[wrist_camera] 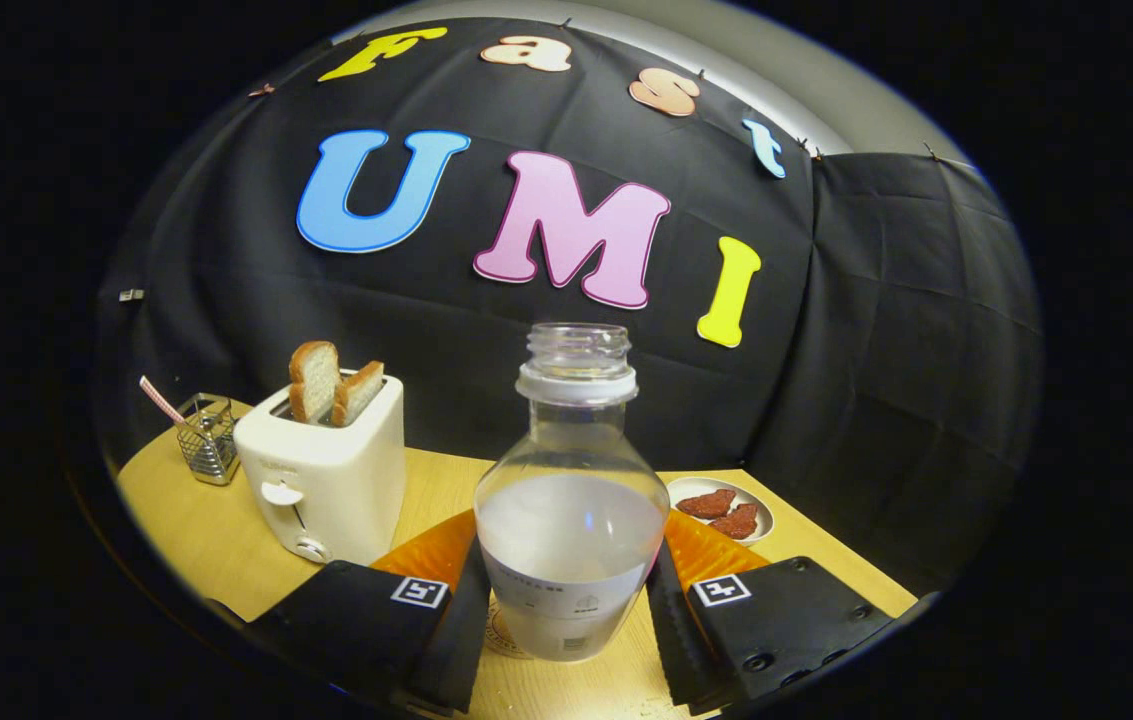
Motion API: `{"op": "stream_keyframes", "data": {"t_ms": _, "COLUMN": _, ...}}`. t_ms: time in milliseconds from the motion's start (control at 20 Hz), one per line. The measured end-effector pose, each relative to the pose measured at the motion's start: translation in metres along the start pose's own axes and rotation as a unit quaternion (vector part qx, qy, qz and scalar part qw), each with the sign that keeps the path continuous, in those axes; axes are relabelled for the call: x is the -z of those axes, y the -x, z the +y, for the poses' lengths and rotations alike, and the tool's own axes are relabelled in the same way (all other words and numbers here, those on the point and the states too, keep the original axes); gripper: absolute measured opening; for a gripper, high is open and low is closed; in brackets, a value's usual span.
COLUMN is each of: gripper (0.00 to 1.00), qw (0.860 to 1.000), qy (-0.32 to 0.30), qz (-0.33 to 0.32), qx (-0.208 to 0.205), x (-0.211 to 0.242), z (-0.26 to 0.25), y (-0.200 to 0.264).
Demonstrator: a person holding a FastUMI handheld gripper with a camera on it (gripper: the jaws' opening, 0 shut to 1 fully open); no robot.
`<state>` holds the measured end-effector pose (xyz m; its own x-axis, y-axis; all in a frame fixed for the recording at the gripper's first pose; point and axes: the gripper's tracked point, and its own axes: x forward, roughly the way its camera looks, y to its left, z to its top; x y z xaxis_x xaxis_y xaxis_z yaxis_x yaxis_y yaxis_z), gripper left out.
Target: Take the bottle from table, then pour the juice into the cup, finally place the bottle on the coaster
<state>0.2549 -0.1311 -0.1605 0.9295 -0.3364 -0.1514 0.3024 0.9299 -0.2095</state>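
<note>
A clear plastic bottle [571,520] with no cap stands upright between my two fingers, about half full of cloudy whitish juice. My gripper [571,560] is shut on the bottle, with the left finger [461,620] and the right finger [671,620] pressing on its lower sides. The bottle's base sits over a pale round coaster [499,632], whose rim peeks out at the lower left of the base. Just behind the bottle lies a wide orange ribbed object [431,555], spreading out on both sides; I cannot tell whether it is the cup.
On the wooden table [206,540], a white toaster [326,480] with two bread slices stands beyond the left finger. Further left is a small wire basket [208,440] with a straw. Beyond the right finger, a small white dish [726,505] holds reddish pieces.
</note>
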Motion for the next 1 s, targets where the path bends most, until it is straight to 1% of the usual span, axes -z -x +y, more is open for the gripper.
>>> {"op": "stream_keyframes", "data": {"t_ms": 150, "gripper": 0.73, "qw": 1.0, "qy": -0.012, "qz": 0.002, "qx": 0.004, "x": 0.017, "z": 0.004, "y": -0.02}}
{"op": "stream_keyframes", "data": {"t_ms": 300, "gripper": 0.73, "qw": 0.999, "qy": -0.026, "qz": 0.019, "qx": 0.009, "x": 0.036, "z": 0.006, "y": -0.04}}
{"op": "stream_keyframes", "data": {"t_ms": 450, "gripper": 0.74, "qw": 0.998, "qy": -0.049, "qz": 0.033, "qx": 0.008, "x": 0.052, "z": 0.008, "y": -0.05}}
{"op": "stream_keyframes", "data": {"t_ms": 650, "gripper": 0.74, "qw": 0.997, "qy": -0.061, "qz": 0.045, "qx": 0.013, "x": 0.07, "z": 0.007, "y": -0.05}}
{"op": "stream_keyframes", "data": {"t_ms": 750, "gripper": 0.74, "qw": 0.997, "qy": -0.061, "qz": 0.043, "qx": 0.009, "x": 0.074, "z": 0.01, "y": -0.048}}
{"op": "stream_keyframes", "data": {"t_ms": 900, "gripper": 0.75, "qw": 0.998, "qy": -0.06, "qz": 0.032, "qx": 0.007, "x": 0.073, "z": 0.01, "y": -0.046}}
{"op": "stream_keyframes", "data": {"t_ms": 1000, "gripper": 0.79, "qw": 0.997, "qy": -0.066, "qz": 0.05, "qx": 0.013, "x": 0.082, "z": 0.006, "y": -0.045}}
